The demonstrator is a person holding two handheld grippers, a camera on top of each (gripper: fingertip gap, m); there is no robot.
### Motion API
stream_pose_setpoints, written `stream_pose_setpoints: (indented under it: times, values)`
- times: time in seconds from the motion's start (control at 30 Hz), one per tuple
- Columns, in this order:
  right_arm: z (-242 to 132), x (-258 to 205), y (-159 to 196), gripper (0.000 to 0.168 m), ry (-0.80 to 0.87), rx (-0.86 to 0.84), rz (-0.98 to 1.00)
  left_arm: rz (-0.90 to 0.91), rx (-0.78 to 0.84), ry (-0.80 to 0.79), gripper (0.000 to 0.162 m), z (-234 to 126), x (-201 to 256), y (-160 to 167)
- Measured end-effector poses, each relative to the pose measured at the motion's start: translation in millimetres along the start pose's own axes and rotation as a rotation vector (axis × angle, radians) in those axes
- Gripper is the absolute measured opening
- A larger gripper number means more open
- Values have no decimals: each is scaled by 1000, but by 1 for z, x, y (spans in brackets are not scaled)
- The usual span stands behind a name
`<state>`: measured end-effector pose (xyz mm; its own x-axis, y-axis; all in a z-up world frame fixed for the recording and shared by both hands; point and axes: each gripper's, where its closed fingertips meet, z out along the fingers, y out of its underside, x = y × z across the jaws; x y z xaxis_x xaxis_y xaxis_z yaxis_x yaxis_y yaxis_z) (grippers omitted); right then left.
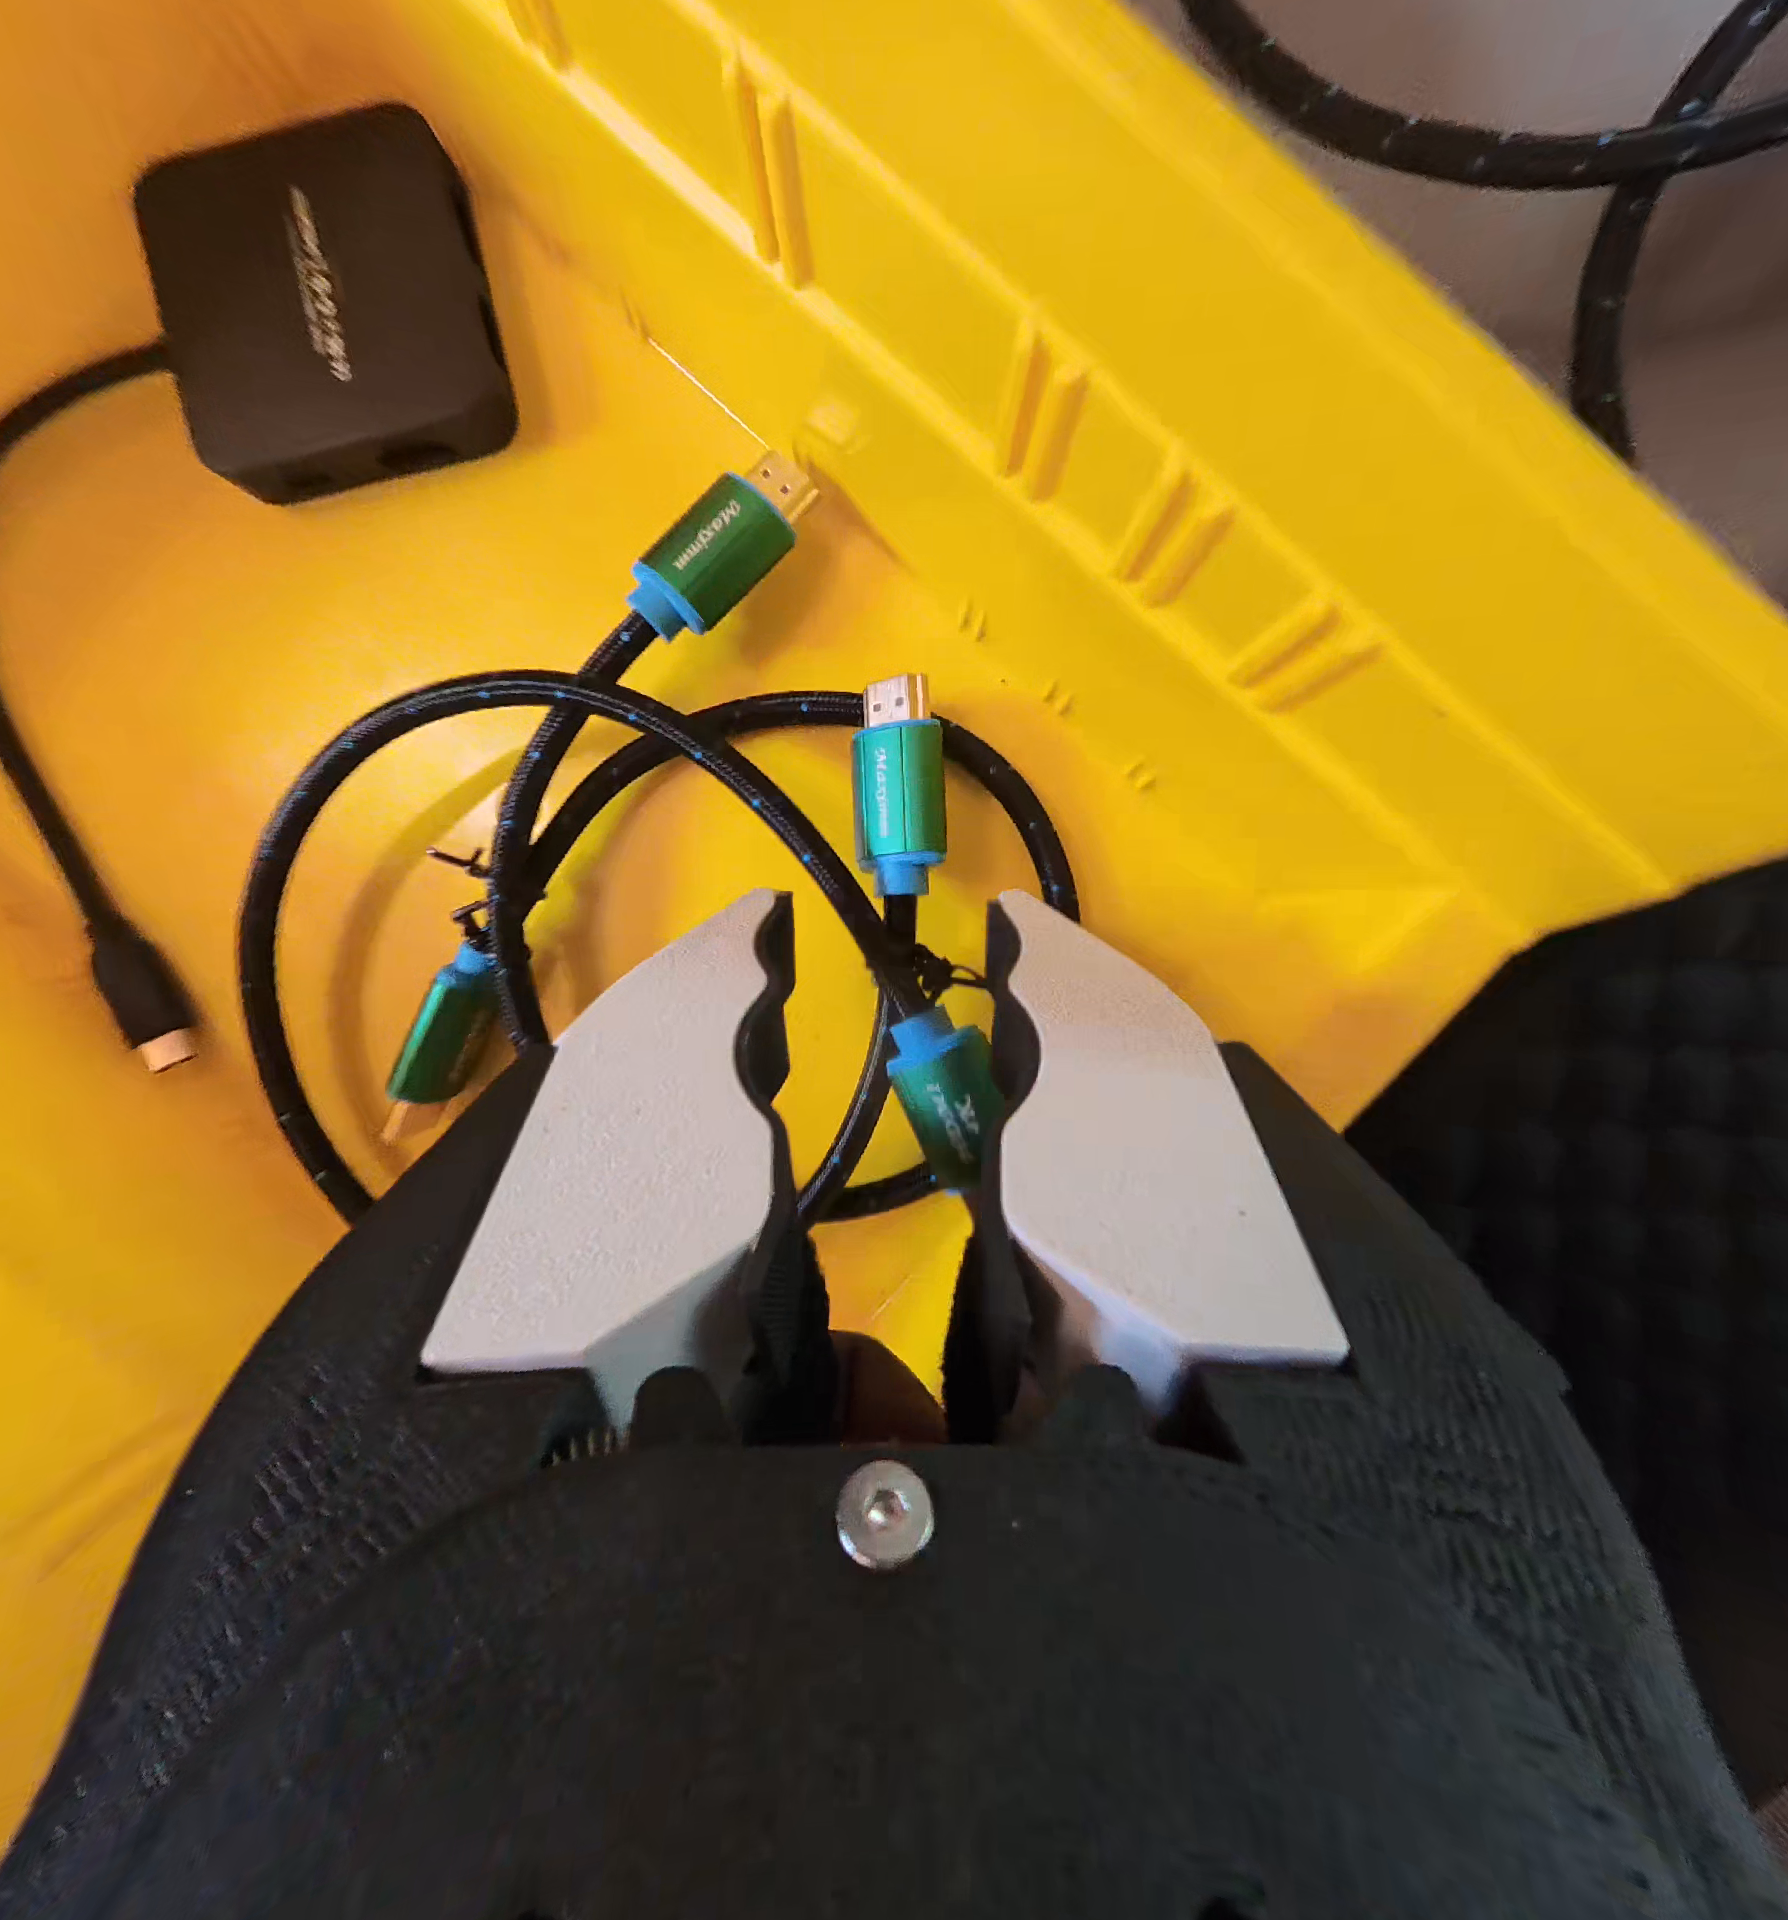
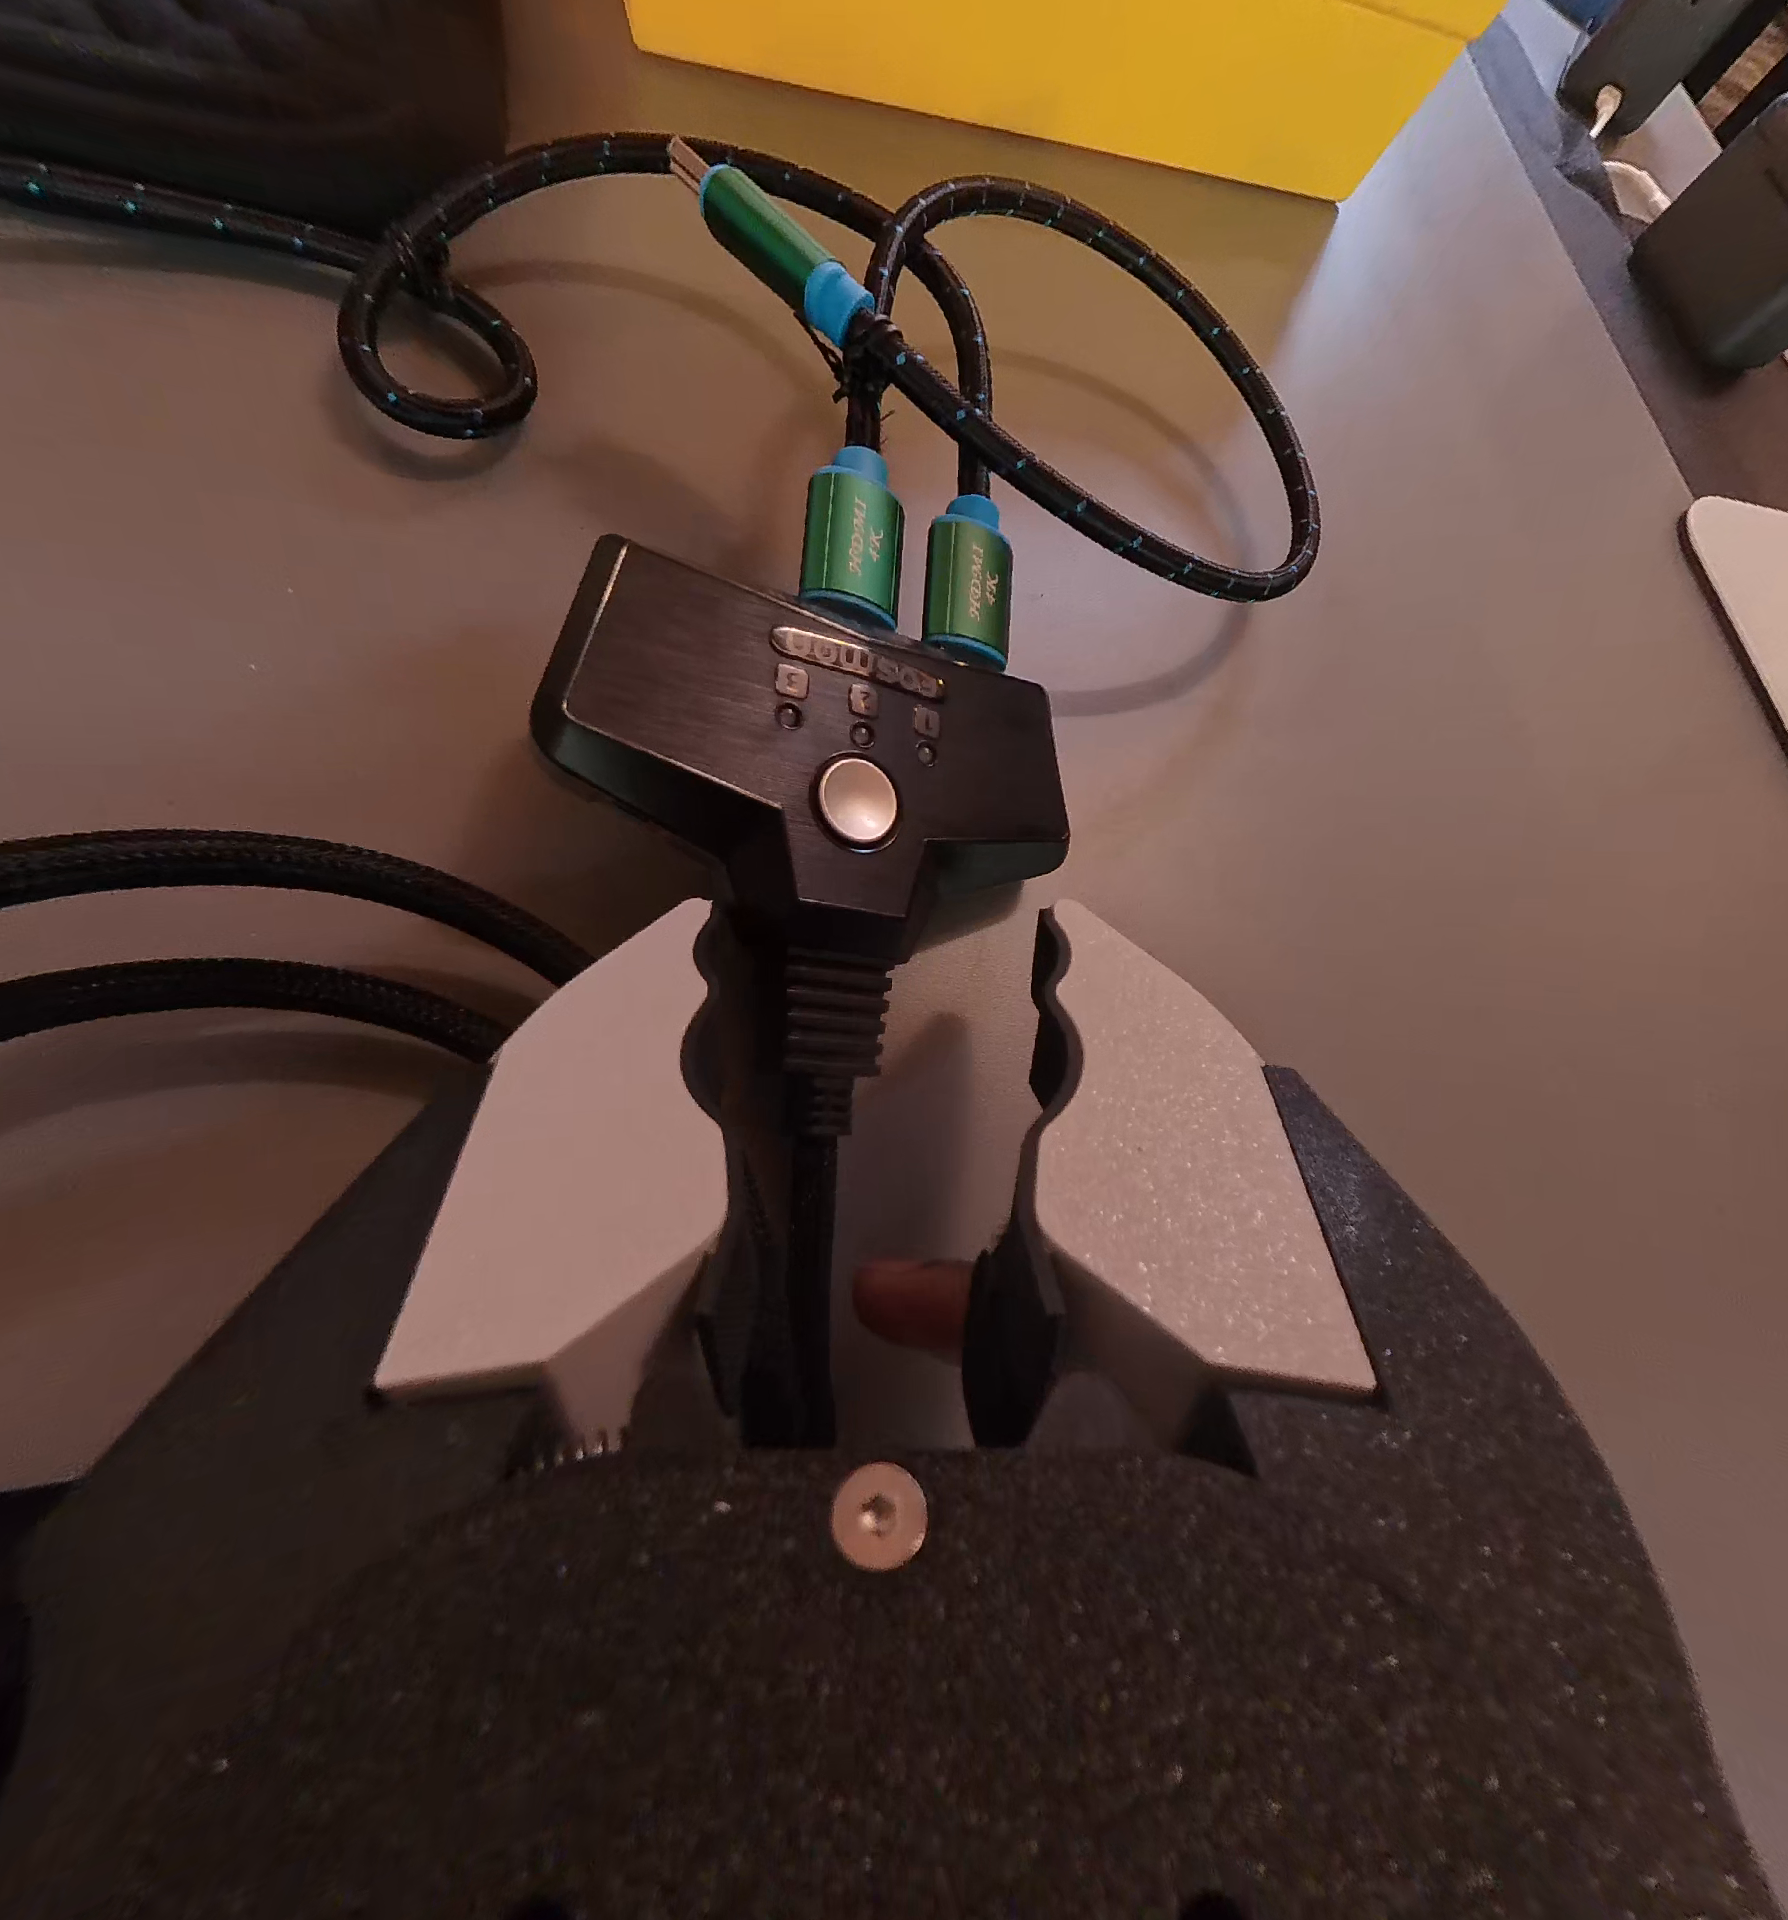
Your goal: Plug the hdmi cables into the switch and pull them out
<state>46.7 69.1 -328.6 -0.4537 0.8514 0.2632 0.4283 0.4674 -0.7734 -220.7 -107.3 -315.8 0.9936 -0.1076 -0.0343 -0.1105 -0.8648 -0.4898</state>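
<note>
In the right wrist view a black HDMI switch (image 2: pixel 817 748) lies on a grey table (image 2: pixel 1389 935). Two green HDMI plugs (image 2: pixel 854 551) (image 2: pixel 966 592) sit in its far ports, and a third green plug (image 2: pixel 765 239) lies loose behind. My right gripper (image 2: pixel 874 920) is open, its fingers on either side of the switch's ribbed cable neck (image 2: pixel 836 1008). In the left wrist view my left gripper (image 1: pixel 890 914) is open and empty above braided HDMI cables (image 1: pixel 370 748) in a yellow bin (image 1: pixel 1077 520). Green plugs lie there: two ahead (image 1: pixel 729 551) (image 1: pixel 898 779) and one between the fingers (image 1: pixel 947 1101).
A black adapter box (image 1: pixel 324 301) with a short cable and small plug (image 1: pixel 157 1039) lies at the bin's far left. Black foam (image 1: pixel 1648 1143) is at the right. The yellow bin (image 2: pixel 1025 83) stands behind the switch. Black cables (image 2: pixel 194 935) loop at the left, and grey devices (image 2: pixel 1752 260) sit at the right. The grippers' ends are close to 35 cm from one another.
</note>
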Motion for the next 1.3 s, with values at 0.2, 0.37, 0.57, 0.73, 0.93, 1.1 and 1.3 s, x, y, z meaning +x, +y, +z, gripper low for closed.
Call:
stream_pose_setpoints:
  times: [0.2,0.37,0.57,0.73,0.93,1.1,1.3]
  values:
    - [0,0,1,56,3,-5,-5,45,-46,-56,15,10,-4,6]
    - [0,0,0,55,6,-6,-16,36,306,-207,11,-41,-5,-28]
    - [-1,2,-2,58,37,4,-51,23,876,-215,10,-124,45,-77]
    - [-11,5,-20,62,56,96,-42,45,1268,67,10,-157,136,-113]
    - [-38,3,-69,56,48,384,18,31,1366,365,10,-138,200,-137]
    - [-66,-19,-124,44,-43,705,41,120,1316,194,10,-99,216,-150]
    - [-74,-46,-165,43,-122,893,63,326,1140,1,10,-60,243,-160]
